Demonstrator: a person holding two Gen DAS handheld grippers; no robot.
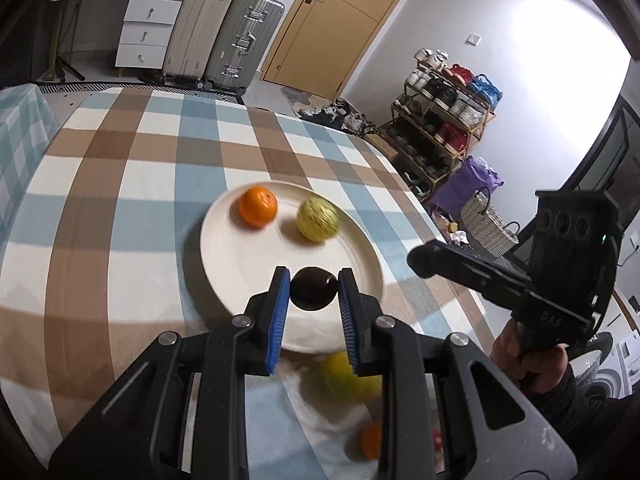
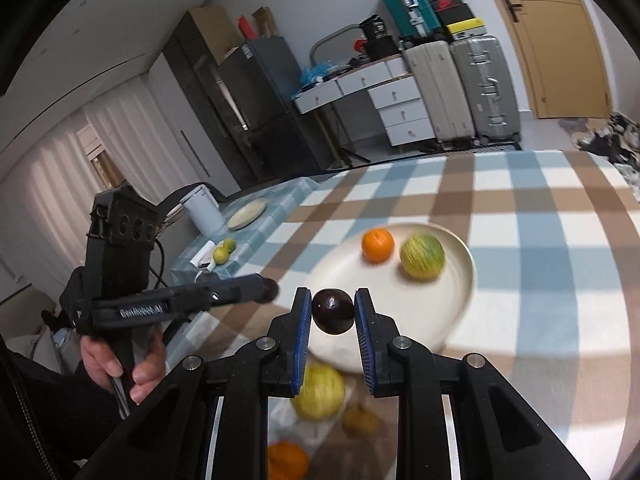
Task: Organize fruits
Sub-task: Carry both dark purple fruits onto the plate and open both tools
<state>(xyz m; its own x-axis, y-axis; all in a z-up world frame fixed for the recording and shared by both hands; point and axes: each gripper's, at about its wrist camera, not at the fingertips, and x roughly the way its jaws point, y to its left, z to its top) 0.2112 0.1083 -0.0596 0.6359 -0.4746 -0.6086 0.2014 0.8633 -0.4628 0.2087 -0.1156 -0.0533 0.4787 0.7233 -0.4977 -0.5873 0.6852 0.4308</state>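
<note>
A cream plate (image 1: 240,272) (image 2: 460,280) on the checked tablecloth holds an orange (image 1: 258,206) (image 2: 377,245) and a yellow-green round fruit (image 1: 318,218) (image 2: 422,255). In the left wrist view my left gripper (image 1: 313,290) is shut on a dark purple fruit (image 1: 313,289) above the plate's near rim. In the right wrist view my right gripper (image 2: 333,312) is shut on a dark purple fruit (image 2: 333,311) above the plate's near edge. Each view shows the other hand-held gripper (image 1: 480,270) (image 2: 192,300) beside it.
Loose fruits lie on the cloth below the jaws: a yellow one (image 1: 348,376) (image 2: 320,390), an orange one (image 1: 370,440) (image 2: 286,460) and a brownish one (image 2: 360,420). A side table carries a plate (image 2: 247,213), limes (image 2: 222,252) and a white jug (image 2: 202,208). The table edge (image 1: 416,196) runs on the right.
</note>
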